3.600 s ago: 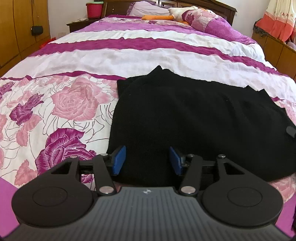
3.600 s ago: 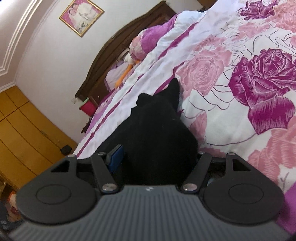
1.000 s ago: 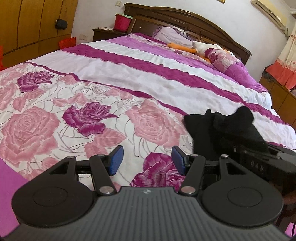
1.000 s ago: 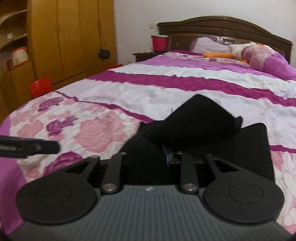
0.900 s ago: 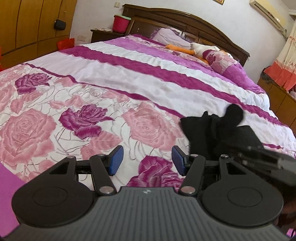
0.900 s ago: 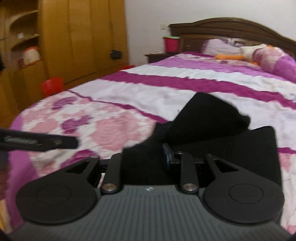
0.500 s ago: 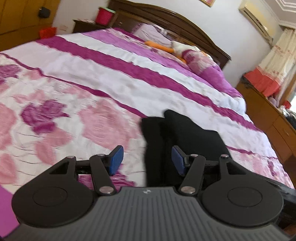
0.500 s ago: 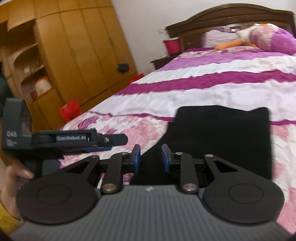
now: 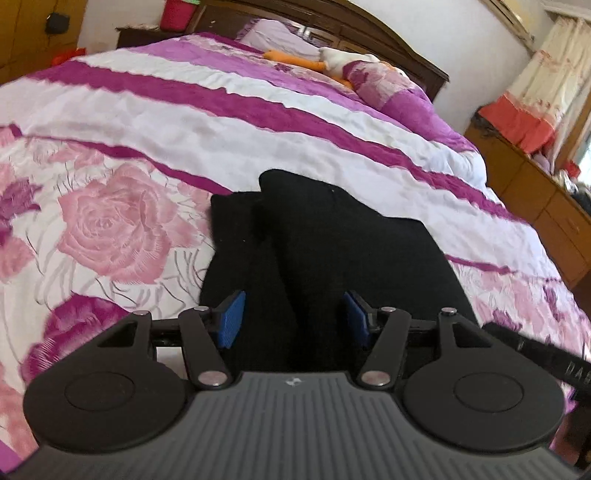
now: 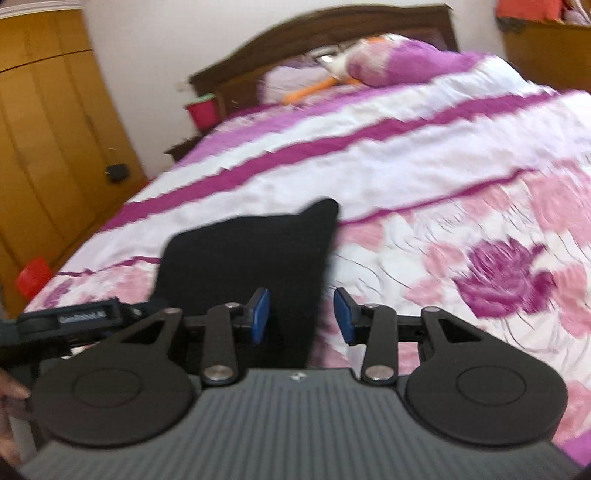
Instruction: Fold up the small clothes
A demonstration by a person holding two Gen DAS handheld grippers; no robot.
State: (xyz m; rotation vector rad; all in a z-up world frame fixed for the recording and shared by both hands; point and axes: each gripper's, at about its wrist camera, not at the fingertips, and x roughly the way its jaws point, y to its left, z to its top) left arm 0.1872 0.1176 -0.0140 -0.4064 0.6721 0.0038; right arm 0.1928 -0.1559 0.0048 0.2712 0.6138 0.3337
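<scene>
A small black garment (image 9: 325,251) lies folded on the floral bedspread (image 9: 110,229), with a doubled layer along its left side. My left gripper (image 9: 293,319) is open and empty, its blue pads (image 9: 231,319) just above the garment's near edge. In the right wrist view the same garment (image 10: 251,258) lies flat, and my right gripper (image 10: 301,317) is open and empty over its near right edge. The left gripper's body (image 10: 74,321) shows at the left of that view; the right gripper's body (image 9: 535,354) shows at the right of the left wrist view.
Pillows and an orange toy (image 9: 332,62) lie at the headboard end. A red bucket (image 9: 177,13) stands on the nightstand. Wooden wardrobes (image 10: 44,147) line the left side, a wooden dresser (image 9: 535,177) the right.
My right gripper has let go of the black garment and opened; the folded layer now lies flat. My left gripper has swung right until it is over the garment's near edge.
</scene>
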